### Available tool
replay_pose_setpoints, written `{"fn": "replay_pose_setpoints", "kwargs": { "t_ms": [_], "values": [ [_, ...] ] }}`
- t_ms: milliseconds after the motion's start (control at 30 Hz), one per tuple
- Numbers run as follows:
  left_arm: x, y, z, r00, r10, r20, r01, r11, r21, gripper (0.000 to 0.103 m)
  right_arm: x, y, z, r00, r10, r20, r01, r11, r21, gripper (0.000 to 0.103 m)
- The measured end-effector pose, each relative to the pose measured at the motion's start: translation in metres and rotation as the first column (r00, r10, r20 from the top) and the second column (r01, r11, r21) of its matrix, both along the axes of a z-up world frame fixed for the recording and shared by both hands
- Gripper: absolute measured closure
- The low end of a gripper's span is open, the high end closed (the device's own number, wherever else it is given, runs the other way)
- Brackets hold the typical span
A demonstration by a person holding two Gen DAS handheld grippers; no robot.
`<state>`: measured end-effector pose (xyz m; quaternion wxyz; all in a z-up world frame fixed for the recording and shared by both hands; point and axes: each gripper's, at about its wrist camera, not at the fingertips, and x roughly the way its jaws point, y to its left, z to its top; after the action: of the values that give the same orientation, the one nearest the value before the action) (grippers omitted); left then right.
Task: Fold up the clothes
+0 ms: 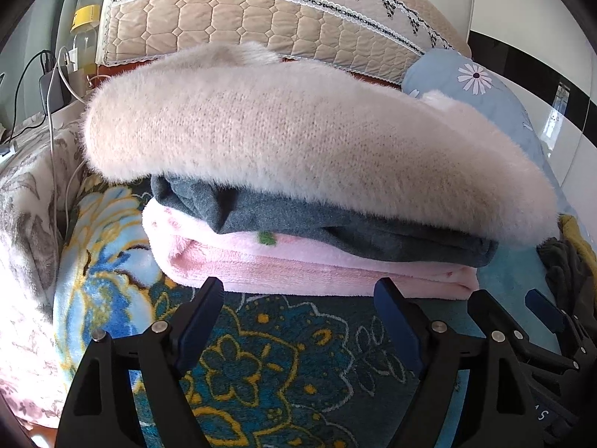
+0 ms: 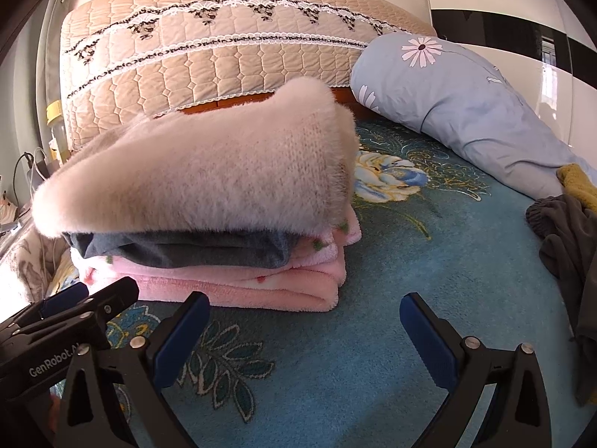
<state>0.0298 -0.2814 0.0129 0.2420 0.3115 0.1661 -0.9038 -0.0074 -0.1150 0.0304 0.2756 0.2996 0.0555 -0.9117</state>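
Your left gripper [image 1: 298, 291] and right gripper [image 2: 305, 306] look alike: black plastic frames with triangular cut-outs, round silver screws at the pivots, and dark blue pads [image 2: 183, 339] lining each finger. White "GenRobot" lettering marks one housing.

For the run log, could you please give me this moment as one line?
left gripper: open, empty | right gripper: open, empty | fluffy sweater: folded, tops stack | unfolded clothes: at right

Folded fluffy beige sweater [image 1: 298, 142] atop grey garment [image 1: 335, 224], atop folded pink blanket [image 1: 298, 265], stacked on bed
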Motion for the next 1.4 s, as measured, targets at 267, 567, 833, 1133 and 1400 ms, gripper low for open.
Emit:
{"fn": "replay_pose_setpoints", "kwargs": {
  "t_ms": [267,567,833,1133,1400],
  "values": [
    [0.001,-0.003,-0.002,1.000,0.012,0.008,-0.012,1.000,0.001,0.020,0.000,-0.003,-0.002,1.000,0.001,0.004,-0.001,1.000,0.015,0.000],
    [0.005,-0.008,-0.005,0.999,0.029,0.023,-0.029,1.000,0.000,0.020,0.002,-0.007,-0.002,1.000,0.002,-0.001,-0.002,0.999,0.032,0.000],
    [0.007,-0.011,-0.006,0.999,0.036,0.037,-0.036,0.999,0.005,0.020,0.002,-0.008,-0.002,1.000,0.009,0.004,-0.009,0.999,0.039,0.000],
    [0.012,-0.013,-0.005,0.998,0.039,0.042,-0.039,0.999,0.004,0.020,0.002,-0.009,-0.004,1.000,0.008,0.006,-0.008,0.999,0.041,0.000],
    [0.016,-0.016,-0.004,0.998,0.040,0.045,-0.041,0.999,0.007,0.020,0.001,-0.008,-0.004,1.000,0.010,0.008,-0.010,0.999,0.042,0.000]
  ]
}}
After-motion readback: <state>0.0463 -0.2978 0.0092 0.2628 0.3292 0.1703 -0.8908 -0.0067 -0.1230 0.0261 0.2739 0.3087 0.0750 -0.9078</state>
